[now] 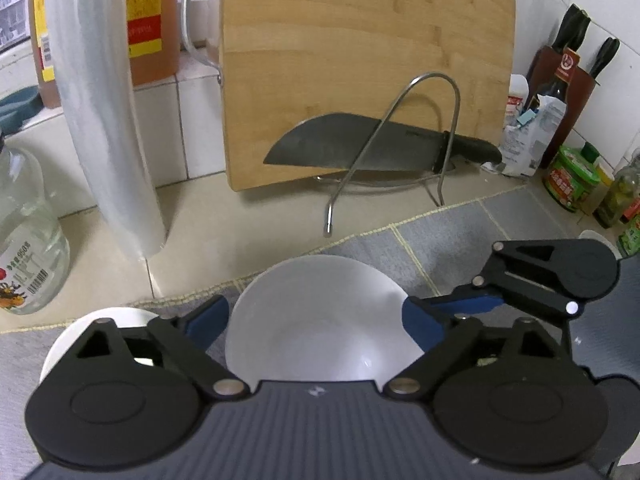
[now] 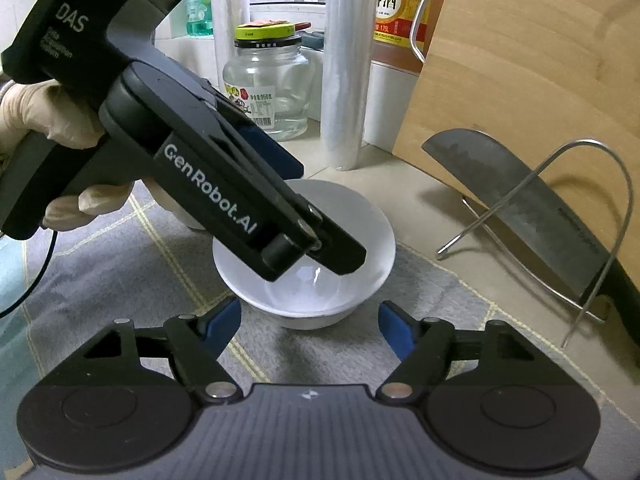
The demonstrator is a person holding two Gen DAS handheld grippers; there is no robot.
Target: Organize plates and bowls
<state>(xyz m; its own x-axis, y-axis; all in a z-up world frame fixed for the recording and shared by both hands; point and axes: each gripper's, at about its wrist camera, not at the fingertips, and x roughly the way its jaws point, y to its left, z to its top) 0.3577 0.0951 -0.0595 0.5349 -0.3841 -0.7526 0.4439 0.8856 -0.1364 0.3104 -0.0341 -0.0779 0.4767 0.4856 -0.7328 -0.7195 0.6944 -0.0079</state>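
From my left wrist camera, my left gripper [image 1: 316, 320] hangs released over the white bowl [image 1: 320, 312], its blue fingers [image 1: 208, 320] straddling the rim on both sides without closing on it. The bowl stands on the grey mat [image 1: 440, 232], whose stitched edge runs just beyond it; past that edge bare counter leads to the wire rack [image 1: 400, 140] holding a cleaver [image 1: 360, 148] against the cutting board [image 1: 360, 40]. A film roll [image 1: 104, 120] stands left. From my right wrist camera, my right gripper [image 2: 310, 320] is spread open, just short of the bowl's [image 2: 360, 232] near rim, while the left gripper [image 2: 280, 216] crosses above the bowl. Open mat lies to the left.
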